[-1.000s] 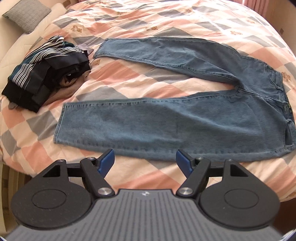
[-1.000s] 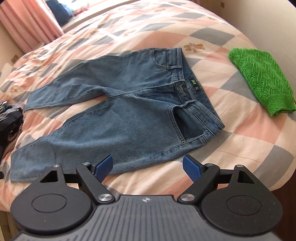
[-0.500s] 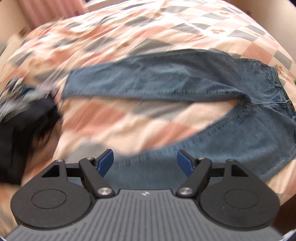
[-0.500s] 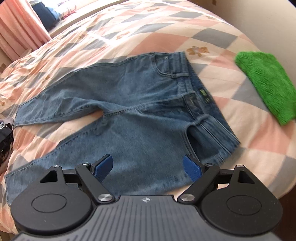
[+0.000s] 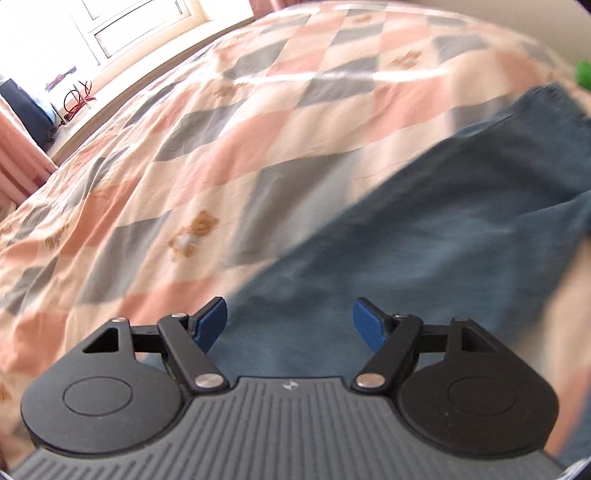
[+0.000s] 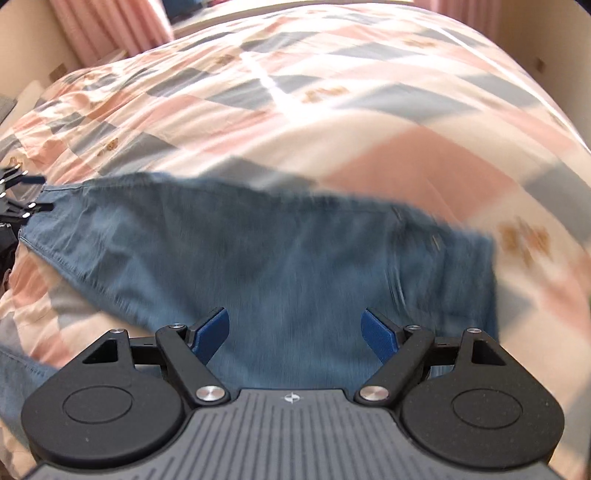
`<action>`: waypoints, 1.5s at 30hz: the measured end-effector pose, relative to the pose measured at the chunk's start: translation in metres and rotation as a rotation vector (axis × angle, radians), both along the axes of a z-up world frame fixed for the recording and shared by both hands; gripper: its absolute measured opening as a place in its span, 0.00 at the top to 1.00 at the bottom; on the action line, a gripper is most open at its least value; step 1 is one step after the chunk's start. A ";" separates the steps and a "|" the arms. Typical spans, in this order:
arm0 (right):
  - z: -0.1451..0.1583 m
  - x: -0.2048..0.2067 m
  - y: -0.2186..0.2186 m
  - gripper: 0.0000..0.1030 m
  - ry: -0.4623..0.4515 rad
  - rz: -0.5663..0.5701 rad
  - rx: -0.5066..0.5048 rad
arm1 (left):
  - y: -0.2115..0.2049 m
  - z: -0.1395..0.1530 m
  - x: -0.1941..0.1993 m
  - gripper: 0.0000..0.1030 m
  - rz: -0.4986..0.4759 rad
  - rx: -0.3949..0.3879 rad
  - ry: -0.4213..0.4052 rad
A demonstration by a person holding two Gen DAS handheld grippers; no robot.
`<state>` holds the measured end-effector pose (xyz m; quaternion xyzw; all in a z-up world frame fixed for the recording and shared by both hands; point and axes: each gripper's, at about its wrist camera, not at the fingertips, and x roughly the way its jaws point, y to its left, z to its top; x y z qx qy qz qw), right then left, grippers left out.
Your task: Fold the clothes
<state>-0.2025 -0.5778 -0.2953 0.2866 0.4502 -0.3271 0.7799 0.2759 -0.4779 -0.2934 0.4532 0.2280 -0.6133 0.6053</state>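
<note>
Blue jeans (image 5: pixel 424 240) lie flat on the checked bedspread (image 5: pixel 184 147); both views are blurred by motion. My left gripper (image 5: pixel 290 325) hovers open low over one trouser leg, near its left edge, with nothing between its blue pads. In the right wrist view the jeans (image 6: pixel 277 258) fill the middle, with the waist end toward the right. My right gripper (image 6: pixel 295 332) is open just above the denim near the hip. At the far left of that view the other gripper's tips (image 6: pixel 26 192) show beside the leg's hem.
The pink, grey and white bedspread (image 6: pixel 332 92) stretches far beyond the jeans. A bit of green knit (image 5: pixel 583 74) shows at the right edge. Pink curtains (image 6: pixel 110 26) and a windowsill with cables (image 5: pixel 77 99) lie behind the bed.
Both grippers have swung forward and dropped much closer to the jeans. The dark clothes pile has left the left view, and the green knit has left the right view.
</note>
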 end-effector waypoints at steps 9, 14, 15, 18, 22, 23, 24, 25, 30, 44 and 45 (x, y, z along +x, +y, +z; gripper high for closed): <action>-0.043 0.062 -0.076 0.23 0.185 0.279 -0.111 | -0.041 -0.063 0.063 0.17 -0.102 0.119 -0.031; -0.072 0.064 -0.104 0.20 0.317 0.391 -0.081 | -0.054 -0.082 0.086 0.05 -0.125 0.162 0.008; -0.077 0.063 -0.109 0.19 0.323 0.403 -0.066 | -0.054 -0.085 0.090 0.05 -0.130 0.174 0.017; -0.085 0.063 -0.114 0.16 0.314 0.420 -0.032 | -0.054 -0.092 0.093 0.10 -0.142 0.198 0.047; -0.087 0.059 -0.111 0.45 0.319 0.424 -0.009 | -0.052 -0.091 0.078 0.63 -0.223 0.228 0.046; -0.085 0.056 -0.109 0.61 0.321 0.426 -0.001 | -0.048 -0.091 0.069 0.72 -0.252 0.227 0.000; -0.083 0.052 -0.105 0.72 0.327 0.432 -0.004 | -0.044 -0.091 0.060 0.75 -0.282 0.225 -0.046; -0.080 0.048 -0.100 0.76 0.329 0.445 -0.023 | -0.041 -0.091 0.052 0.84 -0.300 0.222 -0.097; -0.049 0.033 -0.053 0.83 0.340 0.481 -0.232 | -0.013 -0.071 0.021 0.97 -0.256 0.140 -0.300; 0.037 -0.119 0.218 0.83 0.261 0.360 -0.594 | 0.296 0.057 -0.127 0.93 0.351 -0.059 -0.205; 0.026 -0.126 0.236 0.79 0.296 0.352 -0.540 | 0.317 0.048 -0.139 0.91 0.401 -0.015 -0.168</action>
